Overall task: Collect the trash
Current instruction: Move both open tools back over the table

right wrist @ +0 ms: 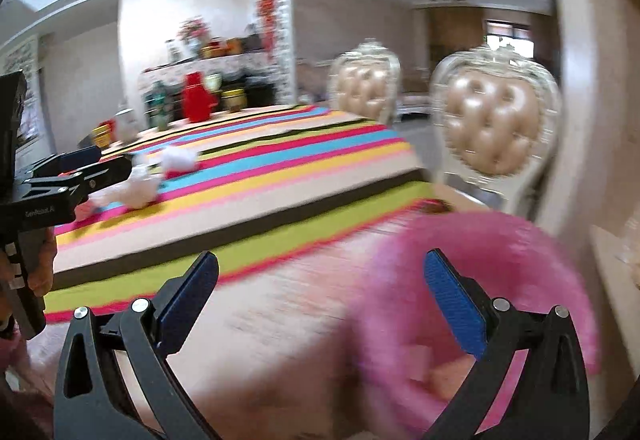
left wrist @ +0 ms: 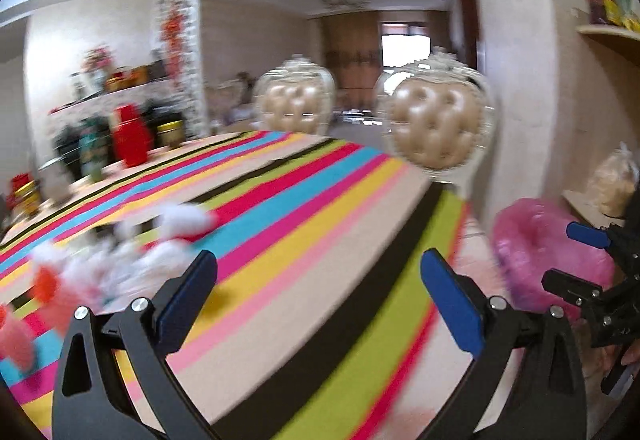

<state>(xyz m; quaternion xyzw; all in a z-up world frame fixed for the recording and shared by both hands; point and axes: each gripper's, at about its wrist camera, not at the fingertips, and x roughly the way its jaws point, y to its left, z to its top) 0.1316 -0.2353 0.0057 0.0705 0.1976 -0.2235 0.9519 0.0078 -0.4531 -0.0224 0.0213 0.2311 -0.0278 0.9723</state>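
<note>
Blurred white crumpled tissues [left wrist: 182,220] and orange and pink scraps [left wrist: 48,288] lie on the striped tablecloth [left wrist: 320,200], left of my left gripper [left wrist: 320,260]. Its jaws stand wide open over the cloth with nothing between them. A pink trash bag [left wrist: 548,260] hangs off the table's right edge. The right gripper [left wrist: 568,254] hovers beside it. In the right wrist view my right gripper [right wrist: 322,260] is open and empty, with the pink bag [right wrist: 500,260] just behind its right finger. The tissues [right wrist: 178,158] lie farther up the table near the left gripper [right wrist: 108,158].
Two tufted beige chairs [left wrist: 436,124] [left wrist: 296,100] stand at the table's far right side. A red box [left wrist: 130,136], jars and bottles [left wrist: 90,148] crowd the far left end. A wall pillar [right wrist: 580,100] and a low shelf [left wrist: 592,208] stand to the right.
</note>
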